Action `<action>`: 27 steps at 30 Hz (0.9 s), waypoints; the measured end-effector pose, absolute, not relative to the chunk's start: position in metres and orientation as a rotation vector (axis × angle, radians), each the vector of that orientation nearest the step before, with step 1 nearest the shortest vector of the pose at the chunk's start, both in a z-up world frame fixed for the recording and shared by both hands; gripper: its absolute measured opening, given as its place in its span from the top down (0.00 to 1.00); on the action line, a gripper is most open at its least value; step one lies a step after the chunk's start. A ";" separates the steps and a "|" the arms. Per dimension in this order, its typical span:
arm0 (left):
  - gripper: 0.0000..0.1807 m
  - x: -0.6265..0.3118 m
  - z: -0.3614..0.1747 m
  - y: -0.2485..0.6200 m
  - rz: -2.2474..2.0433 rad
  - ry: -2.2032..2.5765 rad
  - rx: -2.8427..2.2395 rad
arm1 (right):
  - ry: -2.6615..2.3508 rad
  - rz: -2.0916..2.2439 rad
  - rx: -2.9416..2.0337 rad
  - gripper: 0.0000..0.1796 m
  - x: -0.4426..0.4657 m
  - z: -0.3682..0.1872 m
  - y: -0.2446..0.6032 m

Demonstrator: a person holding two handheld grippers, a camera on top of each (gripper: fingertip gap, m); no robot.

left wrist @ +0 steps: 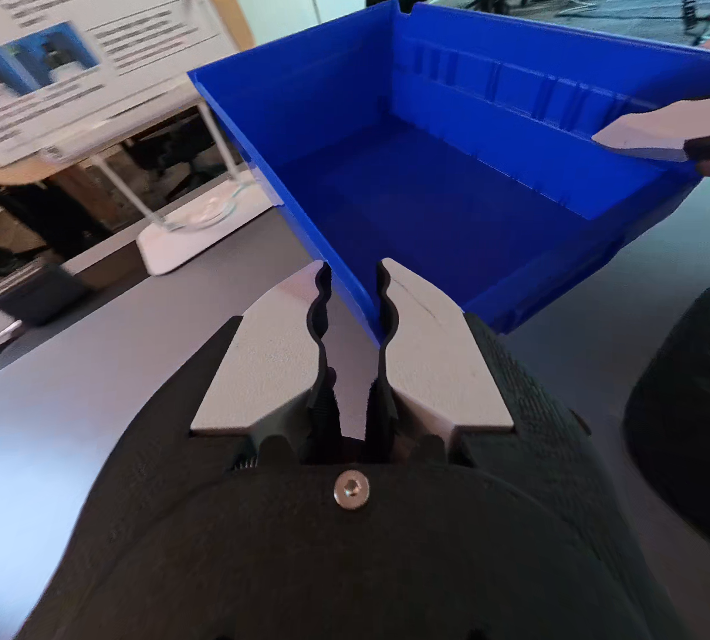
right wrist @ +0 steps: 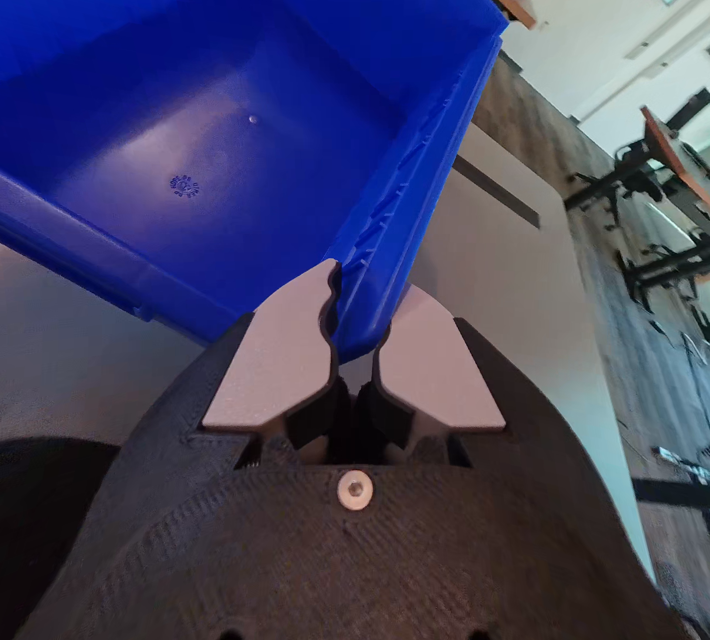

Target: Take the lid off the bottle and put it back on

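Blue plastic bin [left wrist: 442, 175], tilted above the grey table [left wrist: 115, 371], is clamped at opposite walls by the left gripper [left wrist: 353, 298] and right gripper [right wrist: 351, 308]; only the left view shows a poster stand [left wrist: 96, 45] beyond the bin, and no bottle shows in either view.

A small round moulded mark with raised lettering [right wrist: 185, 186] sits on the floor of the blue bin [right wrist: 115, 25]. At far left, a poster [left wrist: 77, 37] carries text blocks too blurred to read.
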State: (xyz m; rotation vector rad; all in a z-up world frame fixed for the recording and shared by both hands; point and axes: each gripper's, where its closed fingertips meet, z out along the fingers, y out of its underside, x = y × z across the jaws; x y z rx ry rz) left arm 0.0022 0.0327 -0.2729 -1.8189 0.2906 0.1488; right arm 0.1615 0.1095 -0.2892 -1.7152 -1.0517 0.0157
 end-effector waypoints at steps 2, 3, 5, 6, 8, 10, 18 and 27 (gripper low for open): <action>0.88 0.033 -0.276 0.052 0.121 0.340 -1.812 | -0.999 -0.017 -1.749 0.93 0.197 -0.292 0.121; 0.87 0.047 -0.278 0.061 0.109 0.359 -1.812 | -0.968 -0.025 -1.767 0.93 0.213 -0.293 0.127; 0.87 0.073 -0.281 0.076 0.085 0.390 -1.809 | -0.896 -0.030 -1.792 0.94 0.241 -0.294 0.138; 0.87 0.085 -0.282 0.083 0.074 0.404 -1.805 | -0.874 -0.038 -1.800 0.94 0.254 -0.295 0.143; 0.87 0.106 -0.286 0.094 0.057 0.440 -1.806 | -0.849 -0.068 -1.811 0.93 0.277 -0.299 0.150; 0.87 0.124 -0.292 0.104 0.040 0.475 -1.815 | -0.812 -0.077 -1.837 0.93 0.298 -0.304 0.156; 0.87 0.169 -0.311 0.126 -0.026 0.557 -1.843 | -0.707 -0.107 -1.931 0.93 0.347 -0.328 0.166; 0.76 0.193 -0.335 0.124 -0.208 0.674 -1.915 | -0.655 -0.168 -1.967 0.91 0.371 -0.337 0.171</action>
